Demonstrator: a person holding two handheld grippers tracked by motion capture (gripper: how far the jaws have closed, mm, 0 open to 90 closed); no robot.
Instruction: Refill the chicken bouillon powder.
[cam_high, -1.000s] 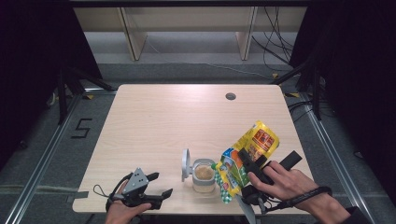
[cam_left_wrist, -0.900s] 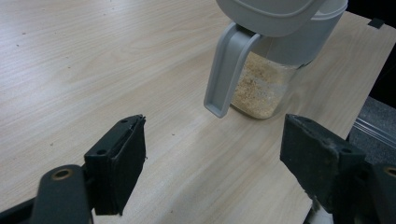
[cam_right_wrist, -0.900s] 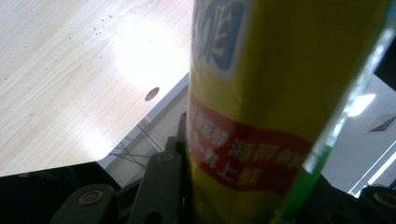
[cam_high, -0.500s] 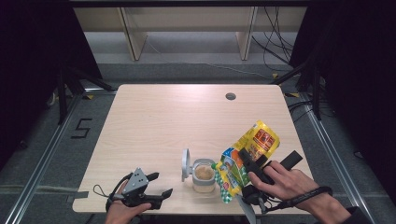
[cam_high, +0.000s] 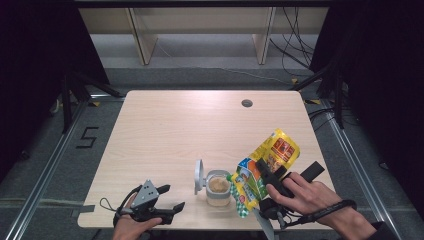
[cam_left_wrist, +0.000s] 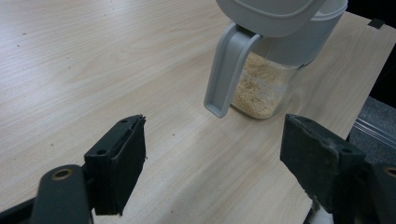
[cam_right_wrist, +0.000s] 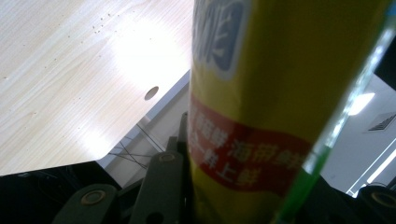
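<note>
Pouring from bag into jar near tabletop's front edge | right gripper pinching bag, mouth apparently over jar | left gripper spread, idle | next: steeper tilt.

Your far half of the table is wide open; only the jar and tilted bag crowd your near edge.

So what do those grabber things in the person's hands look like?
Both are black. The left gripper has two blocky black jaws with flat pads, a grey three-cornered plate on top and a thin black cable loop. The right gripper is black too, and that wrist wears a dark strap.
</note>
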